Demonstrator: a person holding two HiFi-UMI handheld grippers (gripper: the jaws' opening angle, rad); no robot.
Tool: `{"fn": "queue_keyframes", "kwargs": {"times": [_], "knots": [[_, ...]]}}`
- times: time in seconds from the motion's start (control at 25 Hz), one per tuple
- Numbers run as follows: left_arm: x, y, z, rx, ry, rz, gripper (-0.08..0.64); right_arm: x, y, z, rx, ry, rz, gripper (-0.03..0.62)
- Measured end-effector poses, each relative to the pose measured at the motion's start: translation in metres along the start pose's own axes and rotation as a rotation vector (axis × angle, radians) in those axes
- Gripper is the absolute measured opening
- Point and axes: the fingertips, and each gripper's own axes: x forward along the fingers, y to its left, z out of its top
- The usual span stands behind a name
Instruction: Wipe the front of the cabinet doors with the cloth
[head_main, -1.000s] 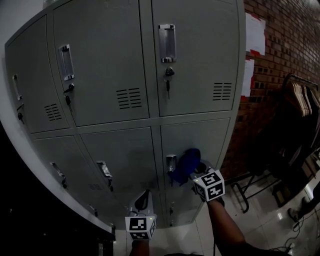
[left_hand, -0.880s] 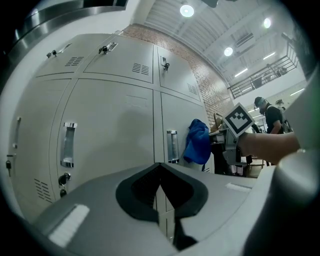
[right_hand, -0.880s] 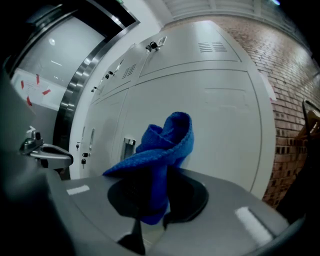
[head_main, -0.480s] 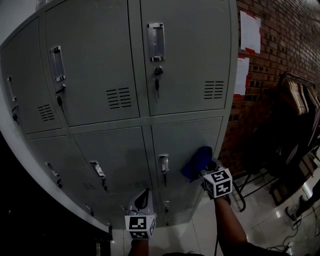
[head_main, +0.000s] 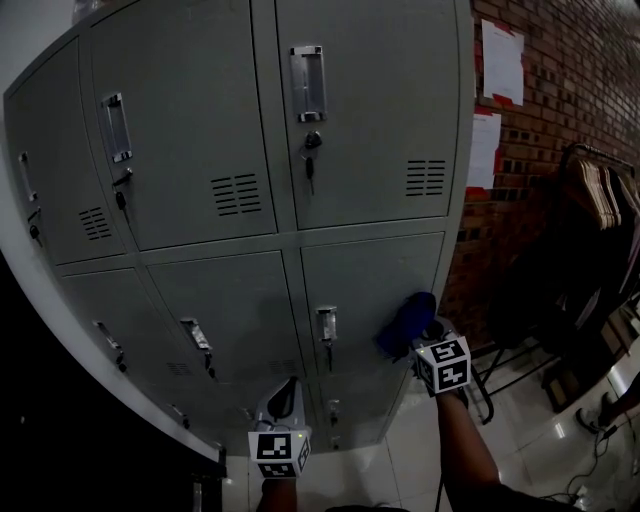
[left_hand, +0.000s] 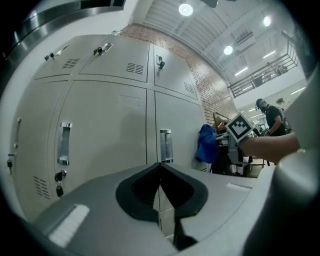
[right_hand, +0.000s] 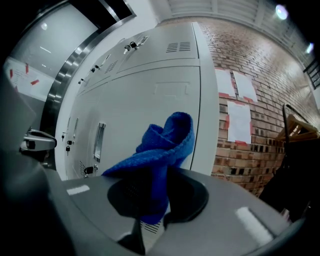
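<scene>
A grey metal locker cabinet (head_main: 350, 110) with two rows of doors fills the head view. My right gripper (head_main: 420, 335) is shut on a blue cloth (head_main: 405, 322), which presses against the right side of the lower right door (head_main: 375, 285). In the right gripper view the blue cloth (right_hand: 162, 150) bunches up out of the jaws in front of that door (right_hand: 150, 120). My left gripper (head_main: 283, 400) hangs low before the bottom doors, shut and empty. In the left gripper view its jaws meet with nothing between them, and the blue cloth (left_hand: 205, 144) shows at the right.
A brick wall (head_main: 570, 130) with white papers (head_main: 500, 62) stands right of the cabinet. A rack of hangers (head_main: 600, 200) and dark clothes is further right. Door handles (head_main: 307, 78) and keys (head_main: 311, 160) stick out from the doors. A person (left_hand: 270, 117) stands far off.
My right gripper has slid the cloth rightward across the lower right door, from beside the handle to near the door's right edge. The left gripper has stayed put.
</scene>
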Motion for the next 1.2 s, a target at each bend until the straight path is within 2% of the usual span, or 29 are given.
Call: {"fn": "queue_keyframes", "kwargs": {"times": [0.16,0.32,0.52,0.68,0.88,1.2], "knots": [[-0.004,0.001,-0.002,0.000,0.007,0.009,0.017,-0.005,0.012,0.000,-0.014,-0.009,0.000,0.064],[-0.007,0.005,-0.007,-0.006,0.013,0.017,0.017,-0.001,0.057,-0.011,-0.055,0.003,0.075,0.064],[-0.012,0.013,-0.007,-0.003,0.014,0.024,0.017,0.021,0.114,-0.024,-0.062,0.037,0.194,0.064],[-0.015,0.022,-0.009,-0.002,0.013,0.029,0.017,0.030,0.144,-0.022,-0.067,0.044,0.242,0.066],[-0.021,0.036,-0.011,-0.016,0.020,0.049,0.017,0.044,0.158,-0.027,-0.073,0.071,0.240,0.064],[-0.016,0.043,-0.004,-0.006,0.004,0.042,0.017,0.046,0.156,-0.027,-0.075,0.068,0.243,0.064]]}}
